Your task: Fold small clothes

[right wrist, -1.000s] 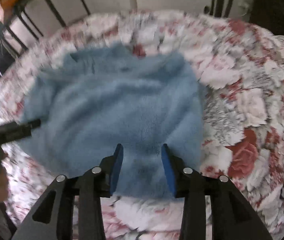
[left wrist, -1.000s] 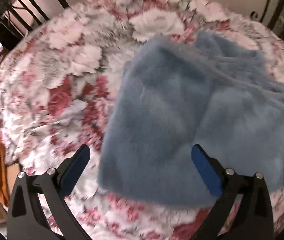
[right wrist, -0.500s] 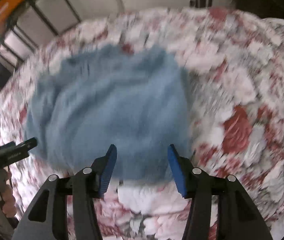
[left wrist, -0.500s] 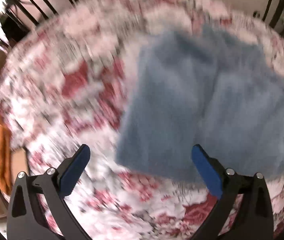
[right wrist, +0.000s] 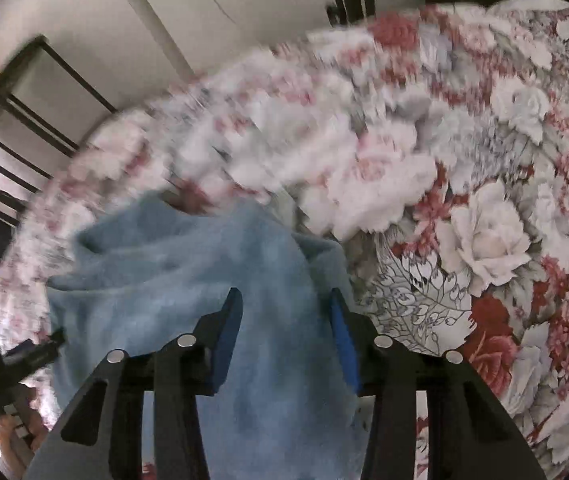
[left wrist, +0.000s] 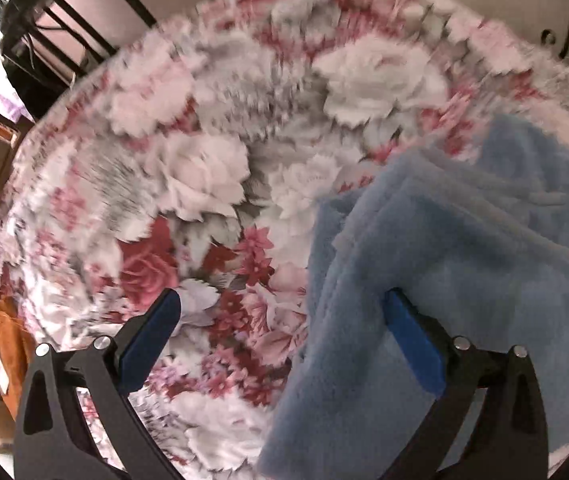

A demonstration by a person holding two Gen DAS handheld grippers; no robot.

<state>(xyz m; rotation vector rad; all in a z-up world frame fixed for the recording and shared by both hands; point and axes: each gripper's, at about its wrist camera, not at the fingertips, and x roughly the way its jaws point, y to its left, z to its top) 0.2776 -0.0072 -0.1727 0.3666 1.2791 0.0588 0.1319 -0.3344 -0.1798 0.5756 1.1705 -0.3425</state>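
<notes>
The right gripper has blue fleece lying between its jaws, which have just been narrowing after a brief widening; whether the pads actually pinch the cloth I cannot tell. The left gripper stands wide, released, straddling the garment's left edge with one blue pad over the fleece and the other over bare bedspread. The small blue fleece garment lies rumpled on the floral bedspread, layers already doubled along its left side. Compared with a second ago, both grippers have dropped closer and shifted over its side edges, which suggests the next fold is being set up, not yet made.
</notes>
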